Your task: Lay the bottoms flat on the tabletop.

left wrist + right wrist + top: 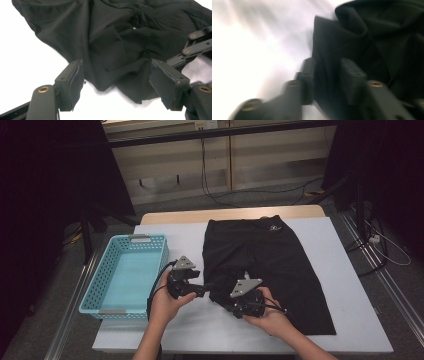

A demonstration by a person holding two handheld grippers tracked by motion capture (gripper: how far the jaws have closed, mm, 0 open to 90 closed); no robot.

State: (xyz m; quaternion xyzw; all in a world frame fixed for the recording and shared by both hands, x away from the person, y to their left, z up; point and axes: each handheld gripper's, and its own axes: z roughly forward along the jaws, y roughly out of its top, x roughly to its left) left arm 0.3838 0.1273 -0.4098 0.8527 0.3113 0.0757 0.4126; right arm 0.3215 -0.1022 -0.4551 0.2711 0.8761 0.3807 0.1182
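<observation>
A pair of black shorts (270,260) lies flat on the white table cover (200,330), waistband at the far side. My left gripper (206,289) sits at the shorts' near-left corner, pointing right. In the left gripper view its jaws (117,77) stand wide open, and a rumpled corner of the shorts (112,37) lies on the table between them, untouched by the pads. My right gripper (222,301) points left at the same corner. The right gripper view is blurred. There the gripper (327,77) has its jaws apart with a fold of the shorts (374,32) between them.
A light blue plastic basket (95,290) stands empty at the table's left edge, just left of my left hand. Bare white cover lies in front of the shorts and along the right side. Cables trail on the floor beyond the table.
</observation>
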